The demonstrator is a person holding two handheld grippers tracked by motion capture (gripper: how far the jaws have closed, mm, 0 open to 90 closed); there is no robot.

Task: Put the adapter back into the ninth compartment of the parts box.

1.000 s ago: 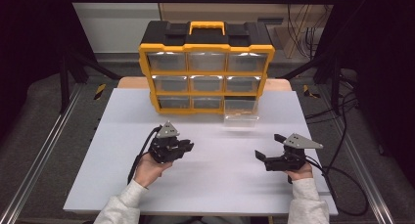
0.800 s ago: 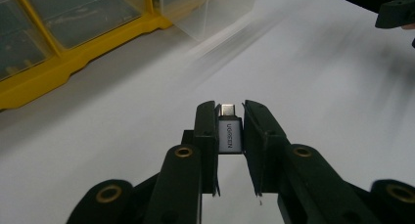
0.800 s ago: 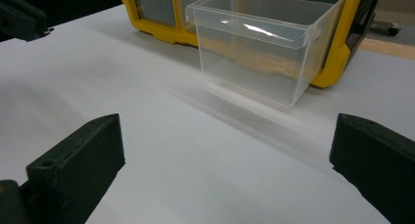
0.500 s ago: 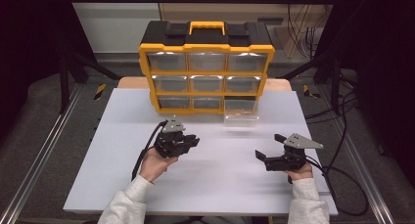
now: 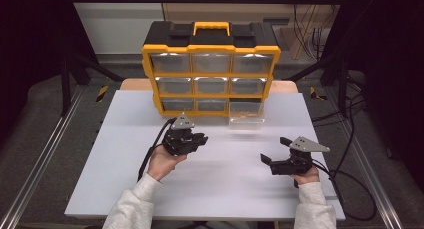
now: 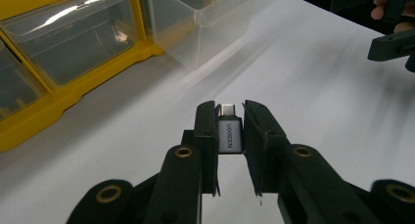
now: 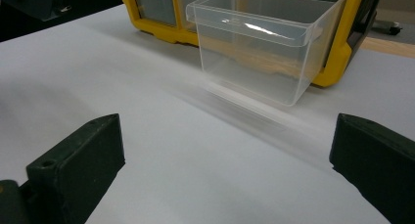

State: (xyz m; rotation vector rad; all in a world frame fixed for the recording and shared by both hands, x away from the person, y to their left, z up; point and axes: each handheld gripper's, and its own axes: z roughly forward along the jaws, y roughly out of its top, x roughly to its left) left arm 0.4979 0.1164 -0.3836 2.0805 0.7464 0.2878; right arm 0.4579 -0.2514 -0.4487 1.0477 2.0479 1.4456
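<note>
A person stands at a white table [image 5: 125, 189], holding a two-jaw gripper in each hand. Nearest to the person, well to the right of the clear drawer and closer to the table's front edge, the right gripper [image 5: 272, 151] rests low with its jaws spread wide and nothing between them. The left gripper [image 6: 230, 136] sits nearer the clear drawer, to its left, its jaws clamped on a small silver USB adapter [image 6: 230, 133] whose metal plug [image 6: 226, 109] pokes out past the tips. The clear drawer [image 7: 264, 43] stands pulled out on the table, just in front of the yellow organiser [image 5: 210, 74]. The hold covers only the adapter's narrow sides, so a tilt or bump against the drawer's rim could probably twist it loose onto the table.
</note>
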